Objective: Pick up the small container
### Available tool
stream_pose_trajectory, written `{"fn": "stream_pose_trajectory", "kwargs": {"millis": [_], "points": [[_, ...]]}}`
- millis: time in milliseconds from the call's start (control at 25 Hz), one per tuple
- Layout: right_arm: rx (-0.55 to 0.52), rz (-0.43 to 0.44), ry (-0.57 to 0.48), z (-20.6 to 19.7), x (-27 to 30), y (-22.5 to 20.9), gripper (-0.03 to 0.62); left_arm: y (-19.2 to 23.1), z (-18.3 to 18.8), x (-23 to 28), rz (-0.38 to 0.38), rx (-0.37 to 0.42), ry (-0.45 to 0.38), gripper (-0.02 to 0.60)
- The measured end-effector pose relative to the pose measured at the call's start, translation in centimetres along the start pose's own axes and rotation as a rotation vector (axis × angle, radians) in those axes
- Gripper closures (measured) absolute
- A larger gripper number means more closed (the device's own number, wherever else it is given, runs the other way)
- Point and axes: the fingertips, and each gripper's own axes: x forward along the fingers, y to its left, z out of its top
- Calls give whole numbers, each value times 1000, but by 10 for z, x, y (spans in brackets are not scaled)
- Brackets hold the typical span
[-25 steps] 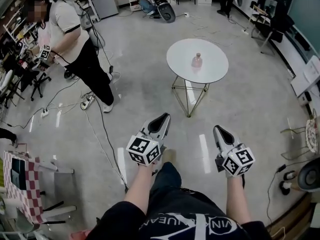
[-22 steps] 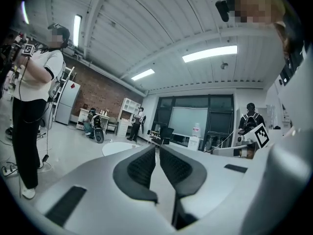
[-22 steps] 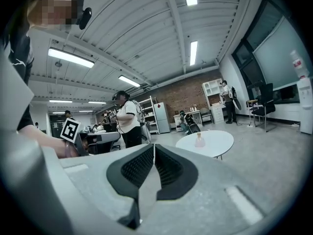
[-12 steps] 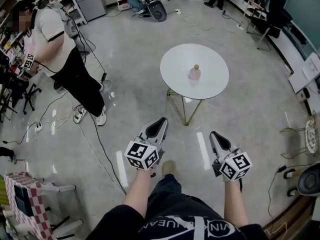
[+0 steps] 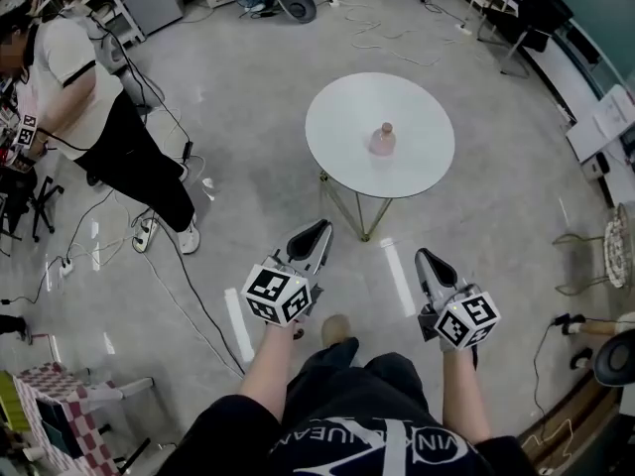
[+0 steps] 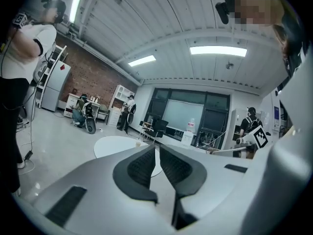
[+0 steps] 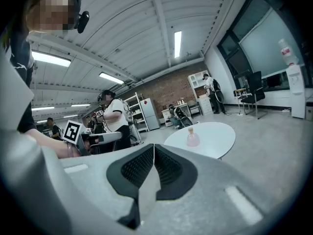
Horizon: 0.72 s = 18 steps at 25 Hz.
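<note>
Closest to the camera in the head view, two bare forearms reach forward side by side over the wearer's dark clothing. Each hand holds a gripper with its marker cube nearest the body and its jaws pointing ahead towards the table, dipped a little below level. The left gripper (image 5: 318, 228) has its jaws pressed together, and the left gripper view shows the ribbed pads meeting at the tips with nothing between them. The right gripper (image 5: 426, 257) is closed just the same and is also empty in its own view. The two are held apart at about the same height above the grey floor (image 5: 248, 196).

Beyond the tips, well apart from both, stands a round white table (image 5: 342, 117) on thin metal legs. The small container (image 5: 382, 140) sits upright near its middle. It has a pinkish see-through body and a pale top, and what it holds cannot be made out. It lies ahead of the gap between the grippers, nearer the right gripper's line, and neither touches it.

Farther off to the left, a person in a white top (image 5: 84, 87) stands among cables on the floor.
</note>
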Motion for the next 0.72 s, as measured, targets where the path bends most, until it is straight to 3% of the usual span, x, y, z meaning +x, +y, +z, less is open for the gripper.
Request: {"fn": "stream_pose_trajectory", "kwargs": {"millis": [360,720], "points": [[-30,8,38,3,29,-33,586,6,-5,46,-31,-42,12,551],[-81,116,121,19,91,-84,586,18,1,114,8,-50,20,551]]}}
